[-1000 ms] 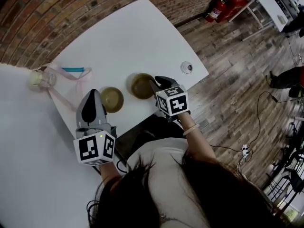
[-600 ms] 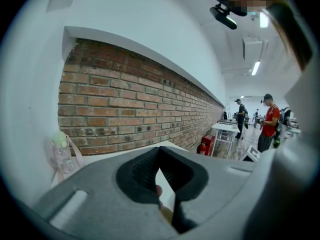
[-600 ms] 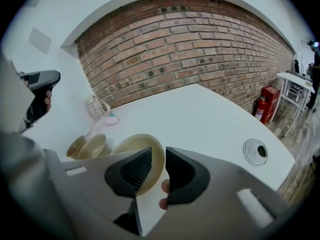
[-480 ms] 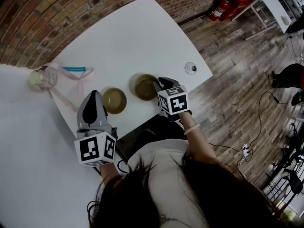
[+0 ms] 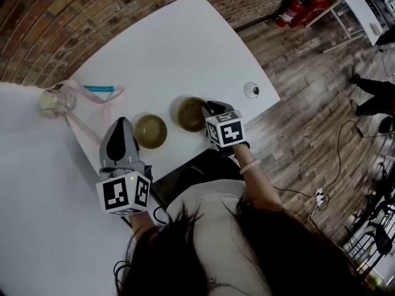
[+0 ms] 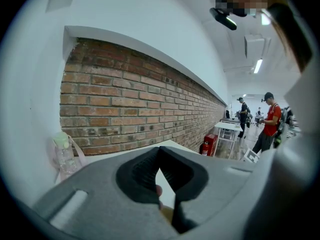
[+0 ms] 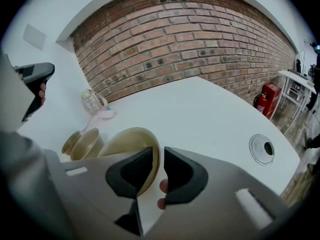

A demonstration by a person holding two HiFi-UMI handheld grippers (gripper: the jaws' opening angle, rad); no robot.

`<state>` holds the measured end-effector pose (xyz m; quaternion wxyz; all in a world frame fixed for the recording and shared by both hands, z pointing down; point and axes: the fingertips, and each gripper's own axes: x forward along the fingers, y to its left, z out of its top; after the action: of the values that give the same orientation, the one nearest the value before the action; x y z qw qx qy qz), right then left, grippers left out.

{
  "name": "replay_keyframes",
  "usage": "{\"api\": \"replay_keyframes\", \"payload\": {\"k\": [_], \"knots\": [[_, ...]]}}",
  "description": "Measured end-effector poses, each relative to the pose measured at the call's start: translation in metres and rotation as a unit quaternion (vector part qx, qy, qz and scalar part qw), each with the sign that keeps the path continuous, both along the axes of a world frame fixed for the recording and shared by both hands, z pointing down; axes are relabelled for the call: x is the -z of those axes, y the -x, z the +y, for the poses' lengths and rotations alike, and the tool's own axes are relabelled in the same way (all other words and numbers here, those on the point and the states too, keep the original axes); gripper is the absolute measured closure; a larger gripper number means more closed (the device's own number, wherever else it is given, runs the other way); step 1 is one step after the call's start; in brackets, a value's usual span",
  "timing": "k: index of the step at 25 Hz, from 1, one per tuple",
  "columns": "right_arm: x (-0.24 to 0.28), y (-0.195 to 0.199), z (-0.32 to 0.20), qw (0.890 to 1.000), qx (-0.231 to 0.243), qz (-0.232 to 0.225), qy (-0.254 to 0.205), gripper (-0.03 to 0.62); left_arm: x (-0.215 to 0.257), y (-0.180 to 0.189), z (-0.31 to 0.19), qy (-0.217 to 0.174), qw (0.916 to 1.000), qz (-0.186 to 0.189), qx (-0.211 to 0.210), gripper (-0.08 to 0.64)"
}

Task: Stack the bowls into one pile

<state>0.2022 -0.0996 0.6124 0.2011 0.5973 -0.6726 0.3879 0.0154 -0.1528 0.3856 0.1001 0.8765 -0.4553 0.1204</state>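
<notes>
Bowl at frame centre [image 5: 190, 111] on the white table [image 5: 173, 48] is pinched at its near rim by the right gripper [image 7: 162, 156], mouth up and seemingly tipped leftward. Being round, it has no long axis. This looks like the pickup. Next, carry it left and nest it in the second bowl [image 5: 150, 131]. The left gripper [image 5: 119, 134], at lower left, is closed on nothing.

Olive-tan on the left bowl [image 5: 151, 131] and right bowl [image 5: 188, 111], against a white table [image 5: 185, 48]. Grey on the left gripper [image 5: 120, 124] and right gripper [image 5: 207, 107], black pads [image 7: 128, 173], black-and-white square-patterned cubes. Red-brown brick wall [image 5: 74, 17], red fire extinguisher [image 5: 290, 12], grey-brown plank floor [image 5: 308, 134], pink strap [image 5: 92, 98].
</notes>
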Motion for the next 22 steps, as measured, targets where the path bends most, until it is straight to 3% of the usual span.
{"api": "replay_keyframes", "payload": {"k": [9, 22], "knots": [[-0.003, 0.000, 0.003, 1.000, 0.001, -0.005, 0.007, 0.563, 0.003, 0.003, 0.003, -0.003, 0.9999, -0.005, 0.013, 0.560], [0.009, 0.001, -0.003, 0.999, -0.007, -0.035, -0.006, 0.571, 0.016, 0.016, 0.009, -0.013, 0.9992, -0.009, 0.035, 0.560]]}}
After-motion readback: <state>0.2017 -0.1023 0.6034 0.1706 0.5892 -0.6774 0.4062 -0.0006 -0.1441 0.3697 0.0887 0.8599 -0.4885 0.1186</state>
